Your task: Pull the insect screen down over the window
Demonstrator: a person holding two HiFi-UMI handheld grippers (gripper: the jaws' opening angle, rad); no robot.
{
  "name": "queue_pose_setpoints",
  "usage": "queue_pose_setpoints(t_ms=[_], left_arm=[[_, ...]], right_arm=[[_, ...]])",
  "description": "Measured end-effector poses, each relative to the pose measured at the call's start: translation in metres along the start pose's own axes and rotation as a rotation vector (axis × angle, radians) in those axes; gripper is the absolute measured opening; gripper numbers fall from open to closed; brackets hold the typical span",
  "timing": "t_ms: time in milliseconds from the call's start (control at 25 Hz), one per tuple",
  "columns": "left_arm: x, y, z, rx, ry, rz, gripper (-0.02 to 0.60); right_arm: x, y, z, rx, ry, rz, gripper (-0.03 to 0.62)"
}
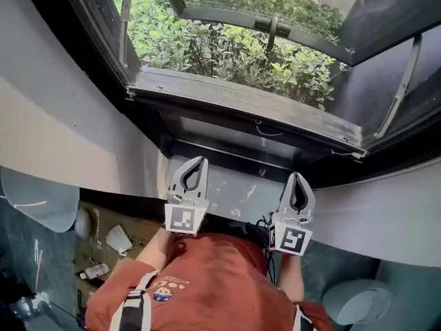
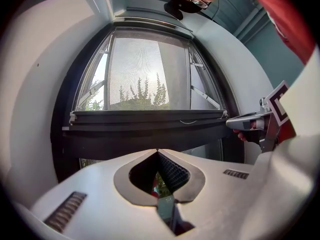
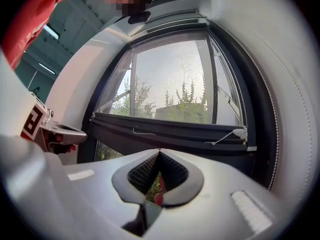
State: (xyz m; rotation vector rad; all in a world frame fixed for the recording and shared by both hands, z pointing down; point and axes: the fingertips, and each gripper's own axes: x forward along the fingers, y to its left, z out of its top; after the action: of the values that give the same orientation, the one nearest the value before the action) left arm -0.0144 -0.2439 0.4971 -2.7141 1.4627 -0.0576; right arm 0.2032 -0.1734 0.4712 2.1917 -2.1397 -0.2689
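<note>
At the left, the left gripper [image 1: 196, 161] points level at the window [image 1: 96, 33]. Its jaws are closed tip to tip with nothing caught between them, as its own view [image 2: 157, 152] shows. The insect screen [image 2: 142, 69] stands ahead of it and higher. The grey mesh fills the opening from the top down to a dark bottom rail [image 2: 150, 116], which crosses the frame above the closed tips without being gripped. From the head view that rail [image 1: 241, 105] lies beyond both grippers, with green shrubs [image 1: 227, 50] showing past it and a grey lower pane [image 1: 234, 181] between the two tools. Below the pane sits the person's red shirt [image 1: 207, 281]. To the right, the right gripper [image 1: 298, 176] is held level beside its partner, well apart from it. Its jaws too are pressed together on nothing [image 3: 160, 152]. In its view the mesh [image 3: 175, 74] rises above the rail [image 3: 170, 129], which again runs just over the tips, while whether either gripper touches the frame cannot be told.
</note>
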Motion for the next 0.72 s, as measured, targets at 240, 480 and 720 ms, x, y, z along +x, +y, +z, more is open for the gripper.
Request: queue_pose_setpoints(t_ms=[240,480,720], left_arm=[[-0.0006,0.0020,0.0012,0.005,-0.002,0.005,0.006],[-0.0002,0.0027,0.0011,0.002,-0.003,0.002,0.006],[-0.0007,0.0030,0.0010,0.009,-0.005,-0.002,0.006]], right_arm=[[0.0001,-0.0037,-0.0003,-0.013,0.007,-0.034,0.009],[0.0006,-0.0023,0.0001,-0.014,0.004,-0.032,0.009],[0.0008,-0.0001,0.0005,-0.015,0.000,-0.031,0.009]])
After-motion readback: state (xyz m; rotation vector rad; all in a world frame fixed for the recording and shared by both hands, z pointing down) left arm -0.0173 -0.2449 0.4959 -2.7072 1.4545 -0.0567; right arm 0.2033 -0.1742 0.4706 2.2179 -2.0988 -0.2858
